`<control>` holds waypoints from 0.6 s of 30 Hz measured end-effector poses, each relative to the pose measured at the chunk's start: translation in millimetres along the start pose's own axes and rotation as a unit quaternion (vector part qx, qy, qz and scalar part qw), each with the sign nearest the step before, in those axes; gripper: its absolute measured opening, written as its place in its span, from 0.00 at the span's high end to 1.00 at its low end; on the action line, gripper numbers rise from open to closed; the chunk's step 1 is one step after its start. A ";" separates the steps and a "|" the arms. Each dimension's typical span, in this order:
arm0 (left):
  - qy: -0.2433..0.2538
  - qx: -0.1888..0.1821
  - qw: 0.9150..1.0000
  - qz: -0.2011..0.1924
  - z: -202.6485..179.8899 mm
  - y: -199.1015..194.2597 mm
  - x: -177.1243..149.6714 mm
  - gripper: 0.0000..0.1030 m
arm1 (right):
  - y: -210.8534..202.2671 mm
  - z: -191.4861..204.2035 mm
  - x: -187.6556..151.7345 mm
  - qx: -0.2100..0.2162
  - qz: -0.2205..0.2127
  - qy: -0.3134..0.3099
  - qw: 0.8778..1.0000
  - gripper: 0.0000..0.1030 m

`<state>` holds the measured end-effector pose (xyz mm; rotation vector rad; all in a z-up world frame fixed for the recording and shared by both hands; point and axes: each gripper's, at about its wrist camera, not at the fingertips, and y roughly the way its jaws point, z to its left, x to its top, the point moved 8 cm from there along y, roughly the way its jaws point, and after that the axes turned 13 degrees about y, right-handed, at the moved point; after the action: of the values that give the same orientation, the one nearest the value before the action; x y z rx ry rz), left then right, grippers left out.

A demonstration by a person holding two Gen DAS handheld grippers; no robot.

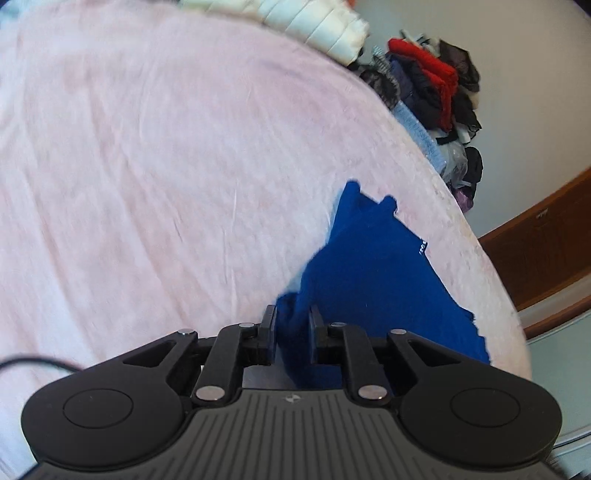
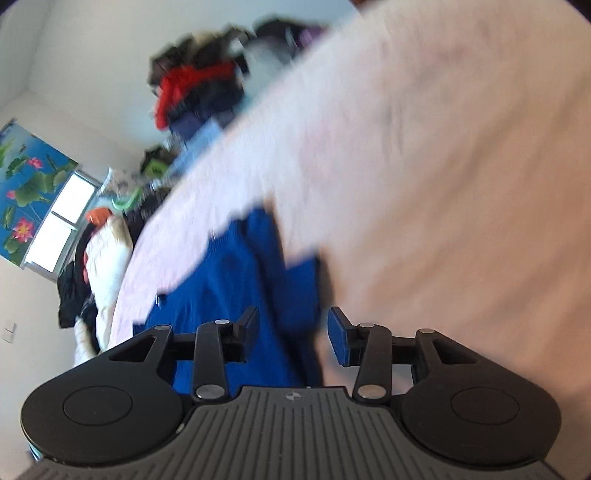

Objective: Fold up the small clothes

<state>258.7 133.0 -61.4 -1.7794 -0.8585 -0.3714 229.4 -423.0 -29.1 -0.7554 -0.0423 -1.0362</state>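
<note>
Left hand-held gripper (image 1: 292, 334): jaws drawn close, blue fabric bunched and pinched between them. Right hand-held gripper (image 2: 292, 334): jaws spread wider, the same blue garment (image 1: 373, 273) filling the gap; contact with the pads cannot be told through the blur, so no firm hold is recorded there.

Garment is seen on the pink bed cover (image 1: 166, 166), near the bed's edge, one part lifted into the left jaws, the rest trailing toward the edge. A small white mark is noted near its outer hem.

Step in hand, judged: a hem or corner is being gathered for a fold. It would be done well if the right jaws were closed fully on a matching corner before any lift, the cloth kept taut between the two grips, and the fold laid inward toward the middle of the bed, not toward the edge where the fabric could slide off.

Surroundings: a heap of mixed clothes (image 1: 432, 85), red and dark pieces among them, is noted beyond the bed's far edge against the wall. White quilted bedding (image 1: 325, 26) lies at the far corner. Brown wooden furniture (image 1: 539, 251) stands off the bed's side. A lotus poster (image 2: 29, 192) hangs beside a window. Nothing is seen lying on the cover in the fold's path.
</note>
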 end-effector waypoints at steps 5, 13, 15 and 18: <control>0.203 0.003 0.976 -0.079 -73.8 -2.9 20.8 0.85 | 73.5 68.9 29.2 0.030 0.069 -0.122 0.990 0.43; 0.300 0.027 0.953 -0.029 -125.3 58.8 -18.9 0.67 | 185.8 87.2 30.6 -0.053 0.129 -0.175 0.975 0.57; 0.290 0.034 0.956 -0.011 -119.4 69.2 -27.6 0.49 | 194.9 83.1 19.4 -0.061 0.145 -0.185 0.970 0.63; 0.295 0.037 0.955 -0.011 -116.4 75.3 -31.8 0.45 | 197.2 83.7 11.9 -0.047 0.151 -0.198 0.967 0.93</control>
<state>307.7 2.4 -89.1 -1.4661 -0.4543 -0.8243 417.1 -327.1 -69.4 -1.0133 -0.2167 -0.5891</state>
